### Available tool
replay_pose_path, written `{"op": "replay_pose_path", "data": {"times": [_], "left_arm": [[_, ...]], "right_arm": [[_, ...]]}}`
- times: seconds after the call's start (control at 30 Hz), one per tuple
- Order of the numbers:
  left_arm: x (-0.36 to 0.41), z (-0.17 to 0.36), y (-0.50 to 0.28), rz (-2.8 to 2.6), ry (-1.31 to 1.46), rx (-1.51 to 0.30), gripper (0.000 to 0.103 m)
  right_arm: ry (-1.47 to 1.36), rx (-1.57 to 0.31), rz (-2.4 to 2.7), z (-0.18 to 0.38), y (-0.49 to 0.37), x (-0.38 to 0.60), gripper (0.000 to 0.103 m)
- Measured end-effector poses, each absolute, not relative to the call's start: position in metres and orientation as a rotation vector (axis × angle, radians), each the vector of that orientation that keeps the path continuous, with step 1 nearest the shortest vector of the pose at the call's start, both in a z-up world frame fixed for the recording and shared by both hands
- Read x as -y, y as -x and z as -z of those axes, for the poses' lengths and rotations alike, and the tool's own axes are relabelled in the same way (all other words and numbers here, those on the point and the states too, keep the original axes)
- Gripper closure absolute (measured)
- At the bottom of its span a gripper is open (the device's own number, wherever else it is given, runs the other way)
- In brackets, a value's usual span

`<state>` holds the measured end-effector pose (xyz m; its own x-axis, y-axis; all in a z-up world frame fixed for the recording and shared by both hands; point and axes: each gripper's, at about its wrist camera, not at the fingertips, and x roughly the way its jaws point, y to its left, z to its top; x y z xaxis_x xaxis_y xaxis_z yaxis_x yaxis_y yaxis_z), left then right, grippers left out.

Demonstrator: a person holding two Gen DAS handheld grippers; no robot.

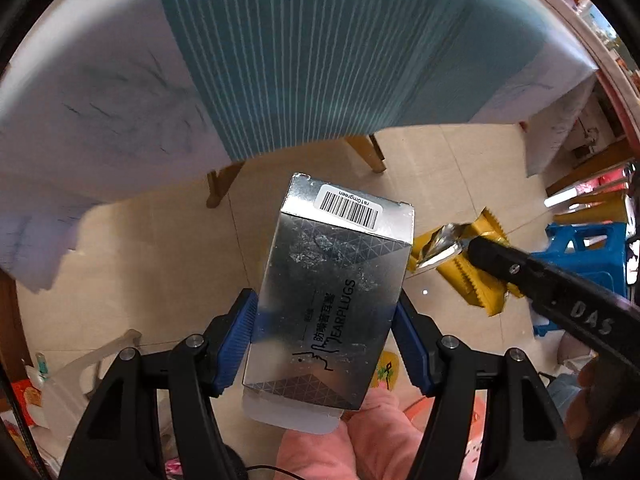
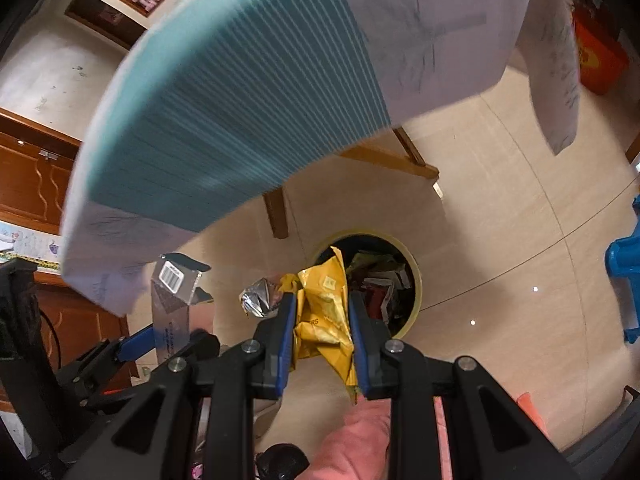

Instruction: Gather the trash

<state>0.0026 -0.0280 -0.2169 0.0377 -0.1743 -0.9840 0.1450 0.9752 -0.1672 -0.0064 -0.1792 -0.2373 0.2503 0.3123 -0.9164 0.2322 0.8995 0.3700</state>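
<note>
Between the left tongs (image 1: 324, 334), a silver earplugs box (image 1: 332, 292), clamped upright.

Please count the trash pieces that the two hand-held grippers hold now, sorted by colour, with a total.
Silver: 1, the earplug box in the left hand-held gripper.
Yellow: 1, the snack wrapper in the right hand-held gripper.
Total: 2

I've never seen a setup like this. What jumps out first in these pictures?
A silver earplugs box fills the middle of the left view, clamped between blue-padded fingers. In the right view, a crumpled yellow wrapper is pinched just above a round bin on the tiled floor, already holding trash.
</note>
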Motion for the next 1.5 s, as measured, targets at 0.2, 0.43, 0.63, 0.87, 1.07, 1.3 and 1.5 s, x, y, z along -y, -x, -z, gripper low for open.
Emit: {"op": "replay_pose_path", "data": {"times": [0.2,0.43,0.63,0.87,1.07,1.3,1.5], "left_arm": [[0.034,0.283,-0.004,0.223,0.056,-1.527,0.038],[0.036,0.34,0.001,0.188,0.065,-1.541,0.036],[0.03,0.354,0.0,0.177,0.033,-1.554,0.004],[0.018,0.349,0.002,0.151,0.016,-1.527,0.001],[0.012,0.342,0.002,0.109,0.046,-1.522,0.001],[0.007,0.331,0.004,0.088,0.05,-1.515,0.001],[0.006,0.322,0.004,0.075,0.058,-1.491,0.001]], "right_arm": [[-0.487,-1.393,-0.055,0.322,-0.004,0.18,0.077],[-0.485,-1.439,-0.061,0.399,-0.008,0.174,0.071],[-0.535,-1.474,-0.077,0.429,-0.009,0.174,0.044],[-0.53,-1.435,-0.099,0.418,-0.008,0.17,0.04],[-0.488,-1.416,-0.099,0.411,-0.012,0.17,0.038],[-0.465,-1.41,-0.082,0.401,-0.009,0.176,0.038],[-0.434,-1.398,-0.087,0.394,-0.007,0.177,0.038]]}}
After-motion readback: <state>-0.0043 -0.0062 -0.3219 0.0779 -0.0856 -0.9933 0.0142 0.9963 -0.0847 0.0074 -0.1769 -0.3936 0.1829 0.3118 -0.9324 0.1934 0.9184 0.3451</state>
